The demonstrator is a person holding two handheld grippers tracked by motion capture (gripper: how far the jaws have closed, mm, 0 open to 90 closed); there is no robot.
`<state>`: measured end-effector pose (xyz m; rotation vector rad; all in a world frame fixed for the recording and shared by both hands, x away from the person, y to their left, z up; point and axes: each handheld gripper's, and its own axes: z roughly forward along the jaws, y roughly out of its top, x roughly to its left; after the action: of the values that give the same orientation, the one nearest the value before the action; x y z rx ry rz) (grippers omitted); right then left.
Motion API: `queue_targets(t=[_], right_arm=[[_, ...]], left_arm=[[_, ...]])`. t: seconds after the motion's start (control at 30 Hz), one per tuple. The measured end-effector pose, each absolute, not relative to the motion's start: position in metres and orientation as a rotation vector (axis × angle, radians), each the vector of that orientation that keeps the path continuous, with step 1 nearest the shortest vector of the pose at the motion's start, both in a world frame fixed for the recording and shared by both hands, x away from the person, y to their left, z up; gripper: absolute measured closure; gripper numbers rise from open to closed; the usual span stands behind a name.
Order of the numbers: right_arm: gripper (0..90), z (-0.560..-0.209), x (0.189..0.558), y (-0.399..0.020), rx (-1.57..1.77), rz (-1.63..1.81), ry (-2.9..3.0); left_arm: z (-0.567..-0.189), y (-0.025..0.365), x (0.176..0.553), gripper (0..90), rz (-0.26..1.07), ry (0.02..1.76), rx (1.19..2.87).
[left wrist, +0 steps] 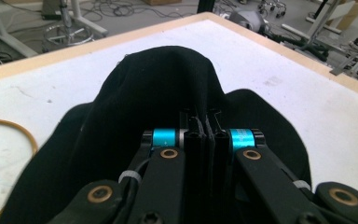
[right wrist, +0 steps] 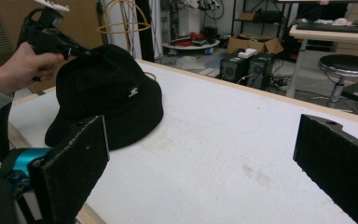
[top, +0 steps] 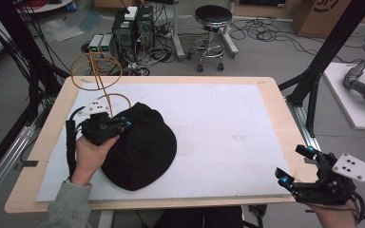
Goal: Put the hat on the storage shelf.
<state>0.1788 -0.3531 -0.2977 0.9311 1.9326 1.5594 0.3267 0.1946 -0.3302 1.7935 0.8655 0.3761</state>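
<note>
Cables, computer towers and a round black stool crowded the floor beyond the table, whose wooden edge framed a white mat.

On the left part of that mat sat a black bucket hat, brim down on the surface. In the high view its outline was a little longer than wide, with the long axis running from the far left corner of the table toward the near middle edge. In the right gripper view its crown stood up and a small white logo on the crown faced that camera.

Your left gripper was at the hat's far left side, held in your left hand. Its jaws stood closed on a fold of the hat's black fabric at the crown; in the left gripper view the two pads were pressed almost together with cloth between them, and the crown rose just ahead of the tips. A yellow wire stand stood just behind that gripper at the table's far left corner.

Your right gripper was well apart from the hat, at the near right corner of the table, over its edge. Its jaws stood wide, with nothing between them.
</note>
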Motion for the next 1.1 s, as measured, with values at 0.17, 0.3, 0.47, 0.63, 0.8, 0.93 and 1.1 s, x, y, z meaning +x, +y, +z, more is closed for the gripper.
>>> queue_targets(t=[0.17,0.3,0.47,0.63,0.8,0.93,1.1], right_arm=[[2.9,-0.297,0.187,-0.347,0.917,1.578,1.942],[2.8,-0.296,0.199,-0.340,0.896,1.598,1.956],[2.9,-0.295,0.212,-0.333,0.875,1.624,1.970],[2.8,-0.292,0.228,-0.324,0.844,1.664,1.975],[2.9,-0.293,0.242,-0.317,0.822,1.679,1.989],[2.9,-0.293,0.252,-0.314,0.822,1.691,1.997],[2.8,-0.294,0.261,-0.312,0.832,1.705,1.990]], left_arm=[[-0.314,0.207,0.318,88.0,0.390,0.859,1.767],[-0.301,0.213,0.314,88.1,0.384,0.848,1.749],[-0.286,0.215,0.315,88.2,0.404,0.845,1.767],[-0.276,0.220,0.319,88.2,0.412,0.855,1.766],[-0.263,0.226,0.324,88.2,0.423,0.860,1.755],[-0.247,0.232,0.326,88.2,0.414,0.853,1.735],[-0.223,0.237,0.331,88.1,0.451,0.853,1.747]])
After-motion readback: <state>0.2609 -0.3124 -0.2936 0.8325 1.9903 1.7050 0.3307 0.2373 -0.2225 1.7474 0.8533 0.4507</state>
